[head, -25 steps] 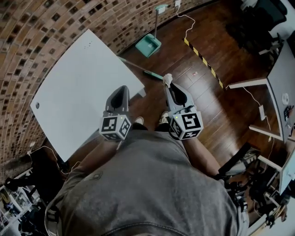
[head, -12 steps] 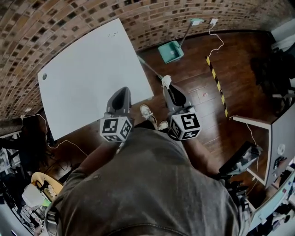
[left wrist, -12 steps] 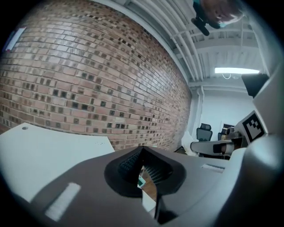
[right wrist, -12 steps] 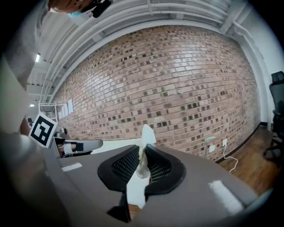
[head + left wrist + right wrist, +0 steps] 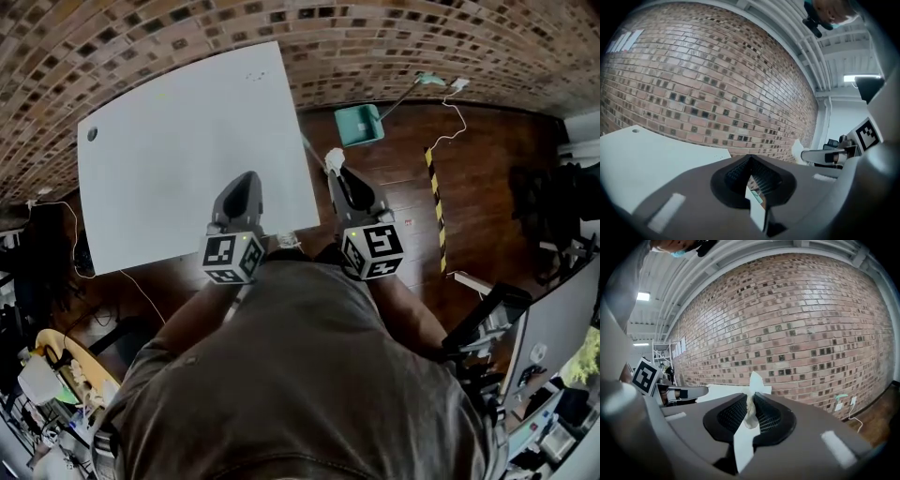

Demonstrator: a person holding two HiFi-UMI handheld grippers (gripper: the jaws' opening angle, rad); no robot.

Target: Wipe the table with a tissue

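A white table (image 5: 159, 159) stands against a brick wall, ahead and to my left in the head view. My right gripper (image 5: 336, 169) is shut on a white tissue (image 5: 334, 157), which sticks out past the jaw tips; in the right gripper view the tissue (image 5: 752, 394) is pinched between the ribbed pads. That gripper hovers just off the table's right edge. My left gripper (image 5: 246, 183) is shut with nothing in it, held over the table's near right corner; the left gripper view shows the table (image 5: 642, 161) low at the left.
A teal dustpan (image 5: 359, 124) with a long handle lies on the dark wooden floor beyond the table. Yellow-black tape (image 5: 437, 202) runs across the floor at the right. A cable (image 5: 66, 244) hangs at the table's left. Cluttered desks stand at the far right and lower left.
The view has swung left, so the table now lies squarely ahead. Both grippers stay side by side and have come closer to the table's near right corner. The tissue remains held.
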